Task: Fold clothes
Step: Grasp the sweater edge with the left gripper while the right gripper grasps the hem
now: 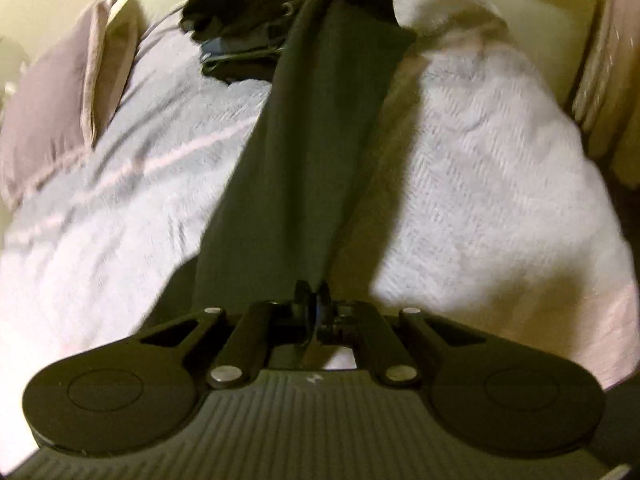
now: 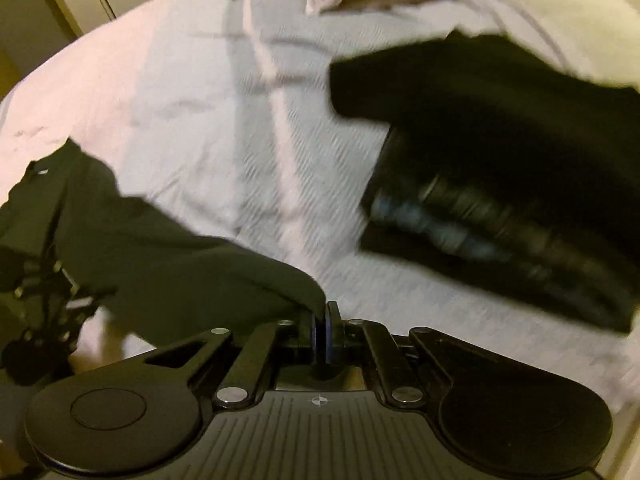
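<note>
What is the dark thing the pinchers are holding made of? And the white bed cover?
Dark garment: probably thin matte woven or knit cloth; it hangs limp in soft folds. White bedspread: seemingly textured cotton-like weave, with a faint ribbed pattern; blur hides detail.

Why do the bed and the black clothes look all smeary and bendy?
Left wrist view: the white bedspread is streaked by motion blur, and the fisheye lens curves it; the dark garment casts a shadow to its right. Right wrist view: the stack of dark clothes is smeared worst, and the light is dim and yellowish.
</note>
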The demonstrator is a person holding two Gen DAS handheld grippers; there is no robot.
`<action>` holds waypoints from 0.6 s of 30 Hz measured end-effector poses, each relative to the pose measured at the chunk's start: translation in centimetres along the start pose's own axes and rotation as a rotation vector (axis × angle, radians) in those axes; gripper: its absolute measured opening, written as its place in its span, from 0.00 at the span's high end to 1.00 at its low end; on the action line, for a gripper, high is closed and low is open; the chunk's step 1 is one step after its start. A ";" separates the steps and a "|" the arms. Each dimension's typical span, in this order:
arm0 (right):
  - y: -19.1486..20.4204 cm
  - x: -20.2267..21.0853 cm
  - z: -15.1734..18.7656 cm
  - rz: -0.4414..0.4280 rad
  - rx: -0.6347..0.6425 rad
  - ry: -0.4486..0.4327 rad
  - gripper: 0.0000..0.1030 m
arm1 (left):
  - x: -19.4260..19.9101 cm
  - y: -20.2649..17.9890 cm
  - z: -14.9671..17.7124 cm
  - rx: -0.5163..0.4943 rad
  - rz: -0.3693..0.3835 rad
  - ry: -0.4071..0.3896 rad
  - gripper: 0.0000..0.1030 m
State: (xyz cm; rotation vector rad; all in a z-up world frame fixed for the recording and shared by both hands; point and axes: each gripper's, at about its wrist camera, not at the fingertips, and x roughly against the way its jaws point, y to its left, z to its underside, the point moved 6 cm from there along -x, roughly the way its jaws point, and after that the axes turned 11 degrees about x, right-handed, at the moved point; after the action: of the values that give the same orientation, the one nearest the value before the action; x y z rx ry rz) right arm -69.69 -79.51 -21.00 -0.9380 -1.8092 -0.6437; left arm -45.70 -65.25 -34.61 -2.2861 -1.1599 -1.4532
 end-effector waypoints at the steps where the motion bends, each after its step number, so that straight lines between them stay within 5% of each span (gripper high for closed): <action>1: 0.0 -0.4 0.4 -0.006 0.014 0.021 0.97 | 0.1 0.1 0.2 0.018 0.015 0.012 0.97; 3: 0.2 -1.1 1.4 -0.020 0.036 0.060 0.97 | 0.5 0.6 0.4 0.069 0.086 0.043 0.90; 5: 0.9 -1.9 2.6 -0.034 0.046 0.097 0.97 | 1.7 1.4 0.5 0.136 0.221 0.051 0.66; 7: 1.2 -2.4 4.1 -0.041 0.035 0.135 0.97 | 3.2 3.1 0.3 0.159 0.286 0.011 0.63; 11: 2.2 -3.4 6.8 -0.069 0.031 0.208 0.97 | 2.6 9.2 0.0 0.185 0.180 -0.008 0.63; 16: 2.0 -3.6 7.5 -0.061 0.006 0.197 0.97 | -3.1 16.3 -0.2 0.138 0.047 0.097 0.63; 18: 2.0 -3.6 7.2 -0.057 0.004 0.189 0.97 | -5.3 17.9 -0.2 0.137 0.071 0.135 0.63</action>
State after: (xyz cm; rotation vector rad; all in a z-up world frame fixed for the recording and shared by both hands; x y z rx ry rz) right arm -70.85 -74.01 -27.10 -0.7971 -1.6727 -0.7389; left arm -34.42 -80.16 -34.76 -2.0826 -1.0926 -1.4305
